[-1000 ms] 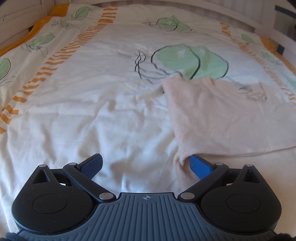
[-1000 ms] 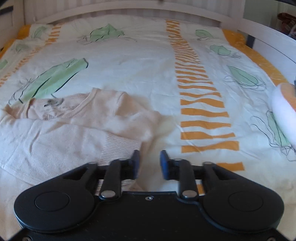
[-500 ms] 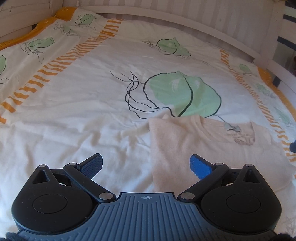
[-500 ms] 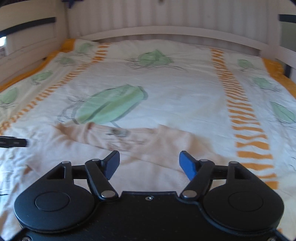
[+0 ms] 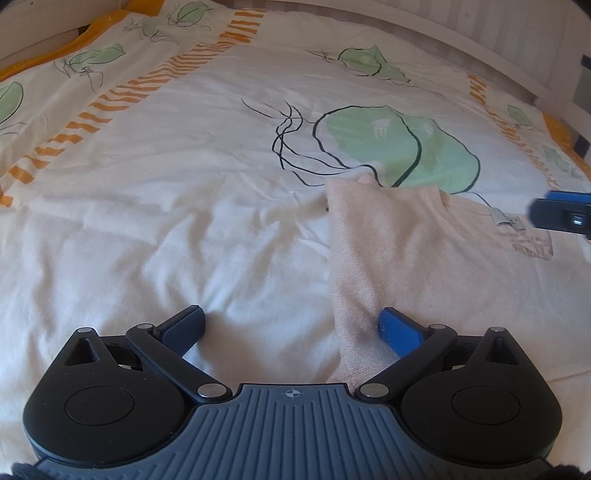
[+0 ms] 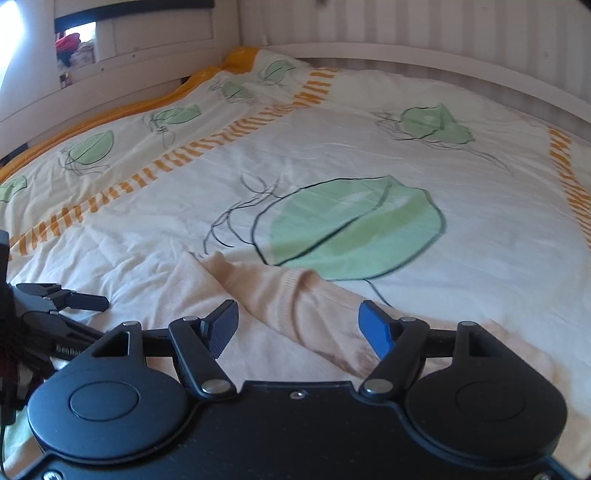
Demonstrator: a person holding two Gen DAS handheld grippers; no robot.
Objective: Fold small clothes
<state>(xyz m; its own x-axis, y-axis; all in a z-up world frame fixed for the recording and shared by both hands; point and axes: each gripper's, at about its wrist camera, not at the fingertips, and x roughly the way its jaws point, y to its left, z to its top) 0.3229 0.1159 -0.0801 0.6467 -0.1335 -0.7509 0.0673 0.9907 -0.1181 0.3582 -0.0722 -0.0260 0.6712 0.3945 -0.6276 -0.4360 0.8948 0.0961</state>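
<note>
A small pale peach knit sweater [image 5: 424, 254] lies partly folded on the bed, neckline and label toward the far right. My left gripper [image 5: 291, 325] is open and empty, its right finger over the sweater's left folded edge. My right gripper [image 6: 299, 321] is open and empty, low over the sweater's neckline and shoulder [image 6: 280, 295]. The right gripper's tip shows at the right edge of the left wrist view [image 5: 561, 216]. The left gripper shows at the left edge of the right wrist view [image 6: 55, 306].
The bed is covered by a white duvet [image 5: 166, 206] with green leaf prints [image 6: 354, 225] and orange striped bands [image 5: 122, 99]. A white slatted bed frame [image 6: 406, 33] rings the mattress. A shelf opening with red items [image 6: 70, 40] is at the back left.
My right gripper opened, letting go of the sweater's ribbed edge, and swung left over the neckline. My left gripper stayed open and drew back, then closed in on the folded edge.
</note>
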